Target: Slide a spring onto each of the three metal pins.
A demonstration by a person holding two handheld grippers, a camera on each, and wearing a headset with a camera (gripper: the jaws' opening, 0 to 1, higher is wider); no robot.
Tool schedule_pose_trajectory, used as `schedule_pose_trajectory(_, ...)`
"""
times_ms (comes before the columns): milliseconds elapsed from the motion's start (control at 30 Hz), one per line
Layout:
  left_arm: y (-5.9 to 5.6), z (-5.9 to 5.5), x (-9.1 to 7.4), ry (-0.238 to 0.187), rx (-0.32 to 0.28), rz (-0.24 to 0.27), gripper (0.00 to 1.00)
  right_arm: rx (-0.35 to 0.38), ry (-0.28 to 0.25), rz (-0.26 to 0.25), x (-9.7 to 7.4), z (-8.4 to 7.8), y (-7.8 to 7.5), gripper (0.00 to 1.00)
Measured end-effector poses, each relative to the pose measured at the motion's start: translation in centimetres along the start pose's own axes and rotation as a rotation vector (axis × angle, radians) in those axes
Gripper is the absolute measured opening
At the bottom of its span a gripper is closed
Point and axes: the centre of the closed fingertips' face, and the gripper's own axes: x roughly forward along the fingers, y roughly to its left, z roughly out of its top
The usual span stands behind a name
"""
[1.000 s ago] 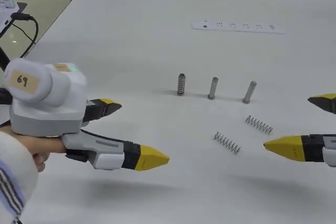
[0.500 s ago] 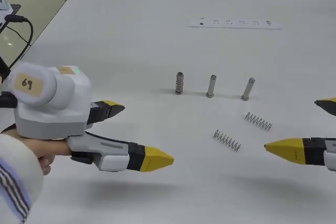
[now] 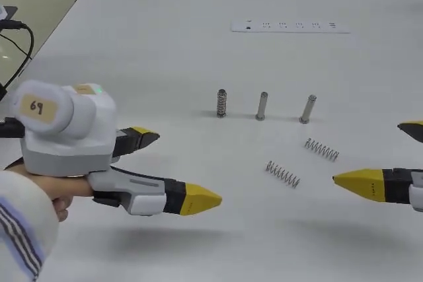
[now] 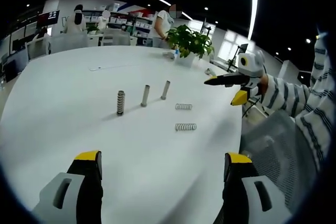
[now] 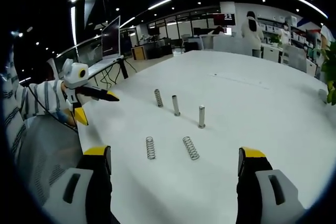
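- Left gripper: spread wide, grips nothing, hovers above the white table at the near left. Hides most of the hand behind it; striped sleeve cut off by the corner of the head view.
- Right gripper: gapes just as wide, also empty. Cut off by the right edge of the head view, with two yellow-tipped jaw ends in sight, the upper one barely.
- Upright in a row, well apart from both grippers: left pin, middle pin, right pin.
- Fitted spring: wraps the left pin and hides nearly all of its shaft, leaving just the top to make out.
- Flat on the table on the near side of the row: near spring, closest to the middle pin, and far spring, just before the right pin. Apart from each other, touching no pin.
- Power strip: lies beyond the pins, sockets too small to tell apart.
- Black cable: loops at the table's left side, cut off by the frame edge.
- How the pins are fixed at their bases: cannot tell.
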Motion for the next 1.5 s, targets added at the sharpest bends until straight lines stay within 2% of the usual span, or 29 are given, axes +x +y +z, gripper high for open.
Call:
schedule_pose_trajectory(200, -0.1, 0.1, 0.5, 0.03, 0.027, -0.023, 0.93, 0.003, -0.003, 0.006, 0.0, 0.0, 0.3, 1.0)
schedule_pose_trajectory(567, -0.9, 1.0, 2.1, 0.076, 0.095, -0.08, 0.88, -0.004, 0.008, -0.007, -0.3, -0.5, 0.5, 0.99)
schedule_pose_trajectory(700, -1.5, 1.2, 2.9, 0.098, 0.136, -0.11, 0.86, 0.015, -0.001, -0.006, -0.5, -0.6, 0.7, 0.99)
schedule_pose_trajectory(900, -1.8, 1.5, 4.0, 0.12, 0.197, -0.13, 0.81, 0.024, 0.002, -0.007, -0.6, -0.9, 0.9, 0.99)
schedule_pose_trajectory(1000, -1.9, 1.8, 4.6, 0.124, 0.258, -0.144, 0.76, 0.031, -0.001, -0.006, -0.7, -0.9, 0.9, 0.99)
schedule_pose_trajectory(1067, -2.2, 2.0, 5.0, 0.125, 0.27, -0.153, 0.72, 0.032, 0.002, -0.009, -0.7, -1.0, 0.9, 0.99)
schedule_pose_trajectory(1233, -2.8, 2.5, 5.9, 0.12, 0.293, -0.178, 0.7, 0.039, 0.005, -0.009, -0.8, -1.2, 0.9, 0.99)
schedule_pose_trajectory(1500, -3.8, 2.0, 7.7, 0.179, 0.366, -0.227, 0.64, 0.044, 0.019, -0.008, -0.9, -1.7, 0.8, 0.98)
